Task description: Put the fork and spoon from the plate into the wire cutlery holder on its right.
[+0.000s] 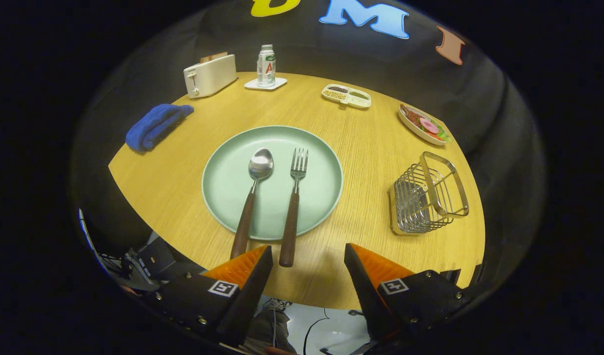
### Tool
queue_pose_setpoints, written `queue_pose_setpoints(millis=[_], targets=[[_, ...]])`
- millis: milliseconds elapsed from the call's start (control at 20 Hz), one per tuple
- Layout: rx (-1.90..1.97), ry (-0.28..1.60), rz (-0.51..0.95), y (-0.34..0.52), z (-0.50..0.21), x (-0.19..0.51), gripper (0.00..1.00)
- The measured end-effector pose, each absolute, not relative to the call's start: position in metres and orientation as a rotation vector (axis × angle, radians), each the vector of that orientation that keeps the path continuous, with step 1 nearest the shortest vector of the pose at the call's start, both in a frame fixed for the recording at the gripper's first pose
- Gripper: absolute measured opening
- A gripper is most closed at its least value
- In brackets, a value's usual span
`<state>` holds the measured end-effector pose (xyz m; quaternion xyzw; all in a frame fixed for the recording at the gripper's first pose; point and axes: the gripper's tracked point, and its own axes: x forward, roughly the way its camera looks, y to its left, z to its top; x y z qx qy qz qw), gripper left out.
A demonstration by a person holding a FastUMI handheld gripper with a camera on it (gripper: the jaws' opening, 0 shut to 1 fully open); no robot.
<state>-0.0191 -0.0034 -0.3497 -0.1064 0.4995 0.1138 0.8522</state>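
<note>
On the table: tongs open, empty, near plate | fork, spoon handles overhang rim toward tongs, easing grasp | wire cutlery holder right, top open.

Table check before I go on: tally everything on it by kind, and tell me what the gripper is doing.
Cutlery: 2, spoon and fork
Dishes: 3, green plate, divided dish, food plate
Wire cutlery holder: 1
Toaster: 1
Bottle: 1
Coaster: 1
Blue cloth: 1
Total: 10
Gripper: open, holding nothing.
</note>
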Motion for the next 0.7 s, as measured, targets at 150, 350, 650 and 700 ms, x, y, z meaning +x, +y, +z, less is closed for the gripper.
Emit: queue_pose_setpoints(millis=[150,350,650,700], targets=[[-0.271,1.083,0.259,-0.004,-0.359,-0.016,0.75],[-0.307,1.089,0.273,-0.003,-0.355,-0.008,0.49],[-0.302,1.145,0.303,-0.005,-0.365,-0.01,0.06],[-0.295,1.153,0.306,-0.005,-0.361,-0.009,0.06]])
